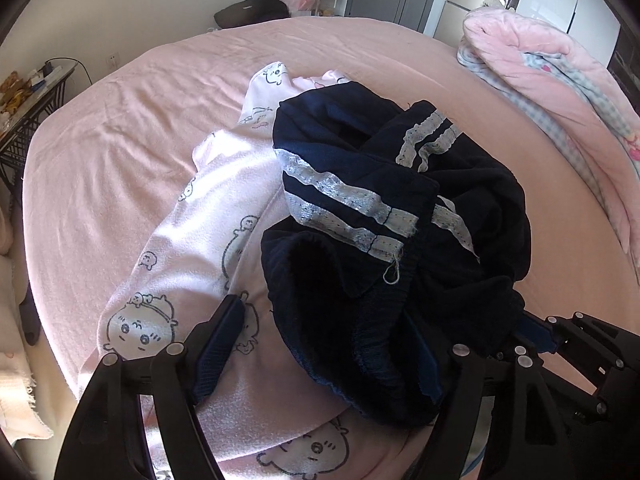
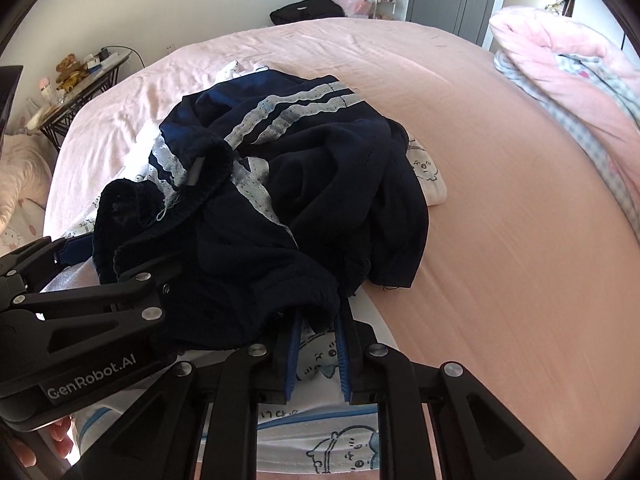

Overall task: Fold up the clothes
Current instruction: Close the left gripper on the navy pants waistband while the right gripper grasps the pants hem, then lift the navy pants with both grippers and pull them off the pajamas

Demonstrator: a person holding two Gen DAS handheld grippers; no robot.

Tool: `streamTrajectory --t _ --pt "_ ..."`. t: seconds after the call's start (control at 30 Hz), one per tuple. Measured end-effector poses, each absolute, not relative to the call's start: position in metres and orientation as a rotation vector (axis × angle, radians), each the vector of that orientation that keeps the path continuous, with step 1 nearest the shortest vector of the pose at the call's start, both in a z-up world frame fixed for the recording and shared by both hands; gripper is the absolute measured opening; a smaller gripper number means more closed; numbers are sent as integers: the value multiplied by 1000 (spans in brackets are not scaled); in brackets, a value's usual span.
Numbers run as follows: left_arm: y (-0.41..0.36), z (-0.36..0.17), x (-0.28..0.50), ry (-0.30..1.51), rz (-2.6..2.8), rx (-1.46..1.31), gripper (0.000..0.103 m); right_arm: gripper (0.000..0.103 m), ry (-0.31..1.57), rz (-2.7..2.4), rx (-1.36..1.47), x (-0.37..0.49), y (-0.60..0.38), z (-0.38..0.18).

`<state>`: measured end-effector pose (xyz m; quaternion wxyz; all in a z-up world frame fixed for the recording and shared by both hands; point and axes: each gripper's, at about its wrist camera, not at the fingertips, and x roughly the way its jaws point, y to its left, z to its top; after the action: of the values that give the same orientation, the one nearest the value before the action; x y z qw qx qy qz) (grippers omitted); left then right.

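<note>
In the left wrist view the left tool (image 1: 336, 344) stands wide: one blue-padded finger (image 1: 218, 350) lies on the pale cartoon-print garment (image 1: 224, 216) at about 7 o'clock, while the other finger is buried under the near hem of the crumpled navy garment (image 1: 360, 264) at about 5 o'clock. Whether that hidden finger touches cloth on its inner face cannot be told. The navy heap starts right between the fingers and spreads away toward 1 o'clock, its white lace stripes (image 1: 340, 208) crossing the middle of the pile.

In the right wrist view the right tool (image 2: 318, 354) is narrow but not closed, its two blue pads standing either side of a strip of the cartoon-print cloth (image 2: 320, 356). A dark fold of the navy garment (image 2: 280, 184) hangs just over the fingertips at 12 o'clock; nothing shows it pinched. The left tool (image 2: 80, 252) enters this view from 9 o'clock, its black linkage pressed against the pile's near-left edge.

The navy garment lies on top of the printed one, which sticks out from under it on both sides. Both rest on the pink sheet of the bed (image 1: 120, 128). Farther off, a rolled pink quilt (image 2: 568, 80) lies along the bed's edge at 2 o'clock, well apart from the clothes. Beyond the bed, a black bag (image 2: 306, 10) sits at 12 o'clock, and a cluttered desk (image 2: 76, 92) stands at 10 o'clock.
</note>
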<state>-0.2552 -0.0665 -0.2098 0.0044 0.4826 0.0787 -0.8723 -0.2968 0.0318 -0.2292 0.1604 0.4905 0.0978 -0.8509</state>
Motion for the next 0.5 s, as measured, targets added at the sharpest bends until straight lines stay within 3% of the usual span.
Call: streamTrajectory --t 0.3,0.4,0.47,0.5 --pt "-48 -207 -240 84 -2777 1428 71 12 141 -2423 1423 -305 50 -226" --pt "-42 -197 -234 61 -2774 1401 49 12 142 -2413 1425 -304 53 -225" --pt "-43 -191 -230 43 -2760 1378 29 12 108 -2409 1425 -303 58 -223" --pt "-47 -187 -228 49 -2760 1375 28 12 92 -2407 1421 -303 60 -222"
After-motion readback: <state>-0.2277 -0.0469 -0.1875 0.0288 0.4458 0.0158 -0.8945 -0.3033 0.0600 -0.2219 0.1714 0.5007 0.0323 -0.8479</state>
